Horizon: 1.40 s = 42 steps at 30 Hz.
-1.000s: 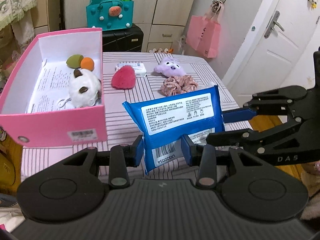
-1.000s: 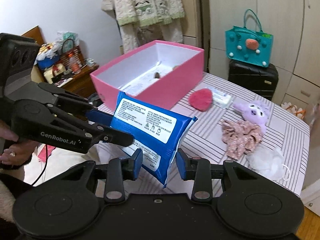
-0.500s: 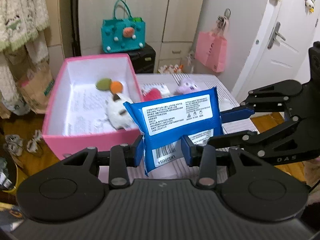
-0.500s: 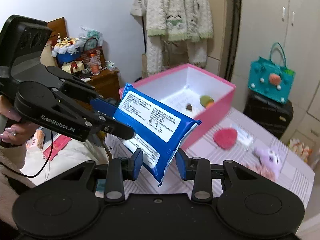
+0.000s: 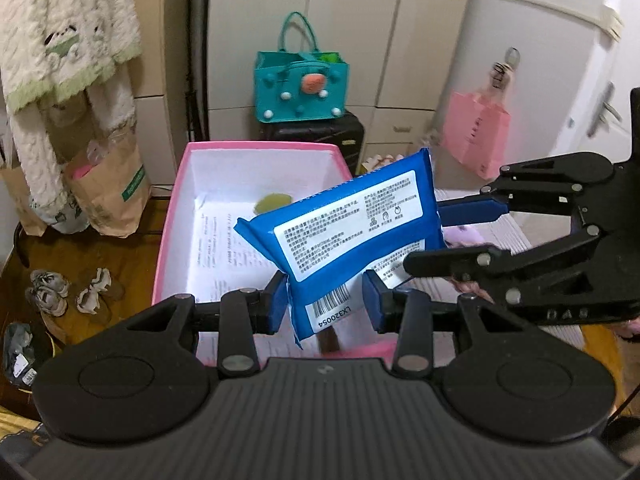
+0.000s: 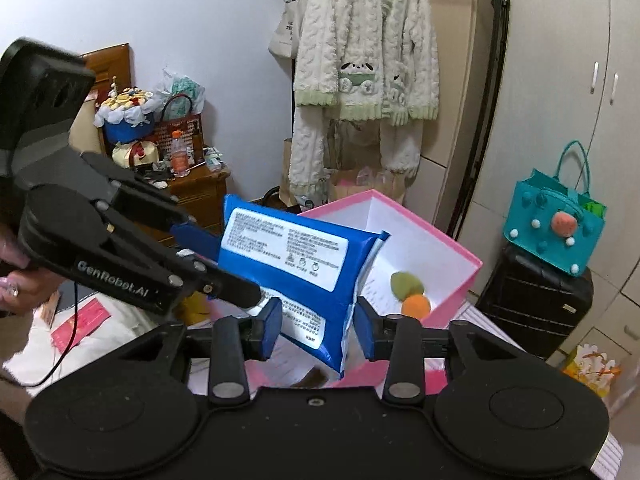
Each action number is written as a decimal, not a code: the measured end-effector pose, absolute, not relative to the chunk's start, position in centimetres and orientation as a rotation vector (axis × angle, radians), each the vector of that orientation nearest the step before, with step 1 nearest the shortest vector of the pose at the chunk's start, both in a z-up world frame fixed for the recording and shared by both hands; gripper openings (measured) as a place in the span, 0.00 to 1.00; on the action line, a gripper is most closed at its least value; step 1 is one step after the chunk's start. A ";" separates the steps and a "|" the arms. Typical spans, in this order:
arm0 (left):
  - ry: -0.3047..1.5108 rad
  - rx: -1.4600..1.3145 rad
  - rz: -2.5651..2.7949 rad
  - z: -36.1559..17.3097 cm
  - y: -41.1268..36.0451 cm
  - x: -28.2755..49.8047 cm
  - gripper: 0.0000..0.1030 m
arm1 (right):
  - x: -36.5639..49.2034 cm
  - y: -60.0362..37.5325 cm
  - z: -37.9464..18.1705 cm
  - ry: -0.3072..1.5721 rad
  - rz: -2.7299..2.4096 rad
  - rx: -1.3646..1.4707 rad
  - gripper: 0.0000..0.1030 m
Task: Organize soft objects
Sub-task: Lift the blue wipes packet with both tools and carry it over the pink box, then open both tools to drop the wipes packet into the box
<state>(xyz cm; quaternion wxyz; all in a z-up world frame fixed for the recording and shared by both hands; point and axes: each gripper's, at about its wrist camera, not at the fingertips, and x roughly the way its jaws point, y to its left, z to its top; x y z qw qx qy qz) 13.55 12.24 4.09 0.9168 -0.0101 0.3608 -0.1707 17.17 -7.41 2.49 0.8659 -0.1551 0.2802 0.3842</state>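
Left gripper [image 5: 326,306] clamped on the barcode end of blue wipes pack [image 5: 344,232]. Right gripper [image 6: 316,324] across the pack's other end, jaws closing a little, pads against the foil. Pack held aloft between both, tilted, above the near end of pink box [image 5: 176,208].

Best handling, as judged: carry further in over the box's white floor, lower level, release both ends together, keep clear of green puff [image 6: 404,282] and orange ball [image 6: 416,306].

Box floor behind the pack hidden. Near rim cut off by gripper bodies. Label print too small to read. Brown shape under the pack unclear.
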 end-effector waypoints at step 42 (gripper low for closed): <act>0.962 -0.003 -0.173 -4.6 13.7 26.3 0.46 | 35.4 0.0 -6.8 0.894 0.866 -0.382 0.24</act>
